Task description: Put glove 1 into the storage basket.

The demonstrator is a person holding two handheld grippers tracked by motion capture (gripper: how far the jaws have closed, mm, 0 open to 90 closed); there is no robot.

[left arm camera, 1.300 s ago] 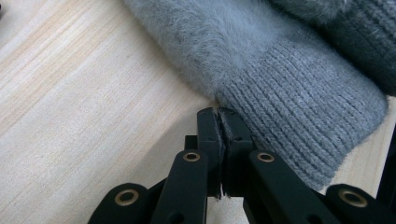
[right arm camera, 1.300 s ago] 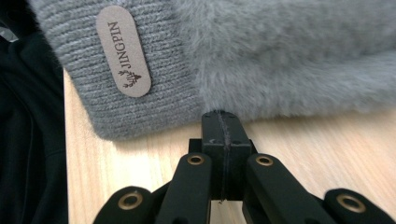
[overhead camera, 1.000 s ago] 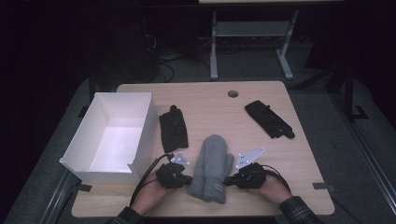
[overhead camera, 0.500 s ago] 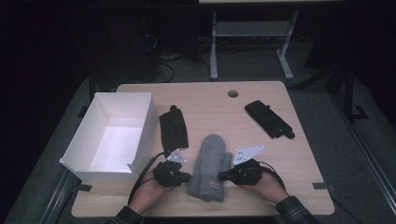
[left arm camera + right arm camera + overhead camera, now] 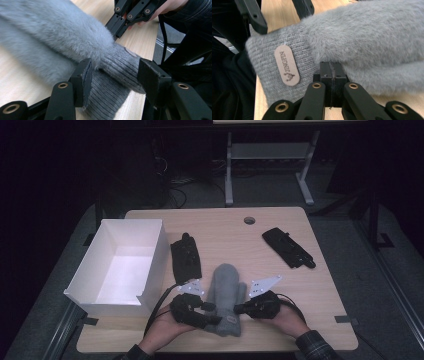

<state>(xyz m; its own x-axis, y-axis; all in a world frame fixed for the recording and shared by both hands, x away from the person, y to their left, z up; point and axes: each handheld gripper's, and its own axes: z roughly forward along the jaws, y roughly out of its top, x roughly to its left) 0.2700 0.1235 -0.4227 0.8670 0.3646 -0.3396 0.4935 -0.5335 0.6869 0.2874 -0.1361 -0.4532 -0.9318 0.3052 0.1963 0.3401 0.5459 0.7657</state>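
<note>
Pale wood surface is carrying the whole scene from where I am watching, with a white box standing open at its left edge and two black gloves, one beside the box and one toward the far right, lying well apart. Between my two hands the grey fuzzy mitten is lying near the front edge, its long axis running away from me, ribbed cuff nearest and rounded tip pointing toward the far side. I am holding the right gripper pressed together against the cuff's right edge; in its own view the pads are meeting just under the fuzzy body, beside the tan label, though I cannot tell whether any knit is caught. My left gripper has just been opening, and its jaws are now standing spread with the ribbed cuff between them, the right pad clear of the knit. Both grippers are sitting equally close, one on each side of the cuff.
</note>
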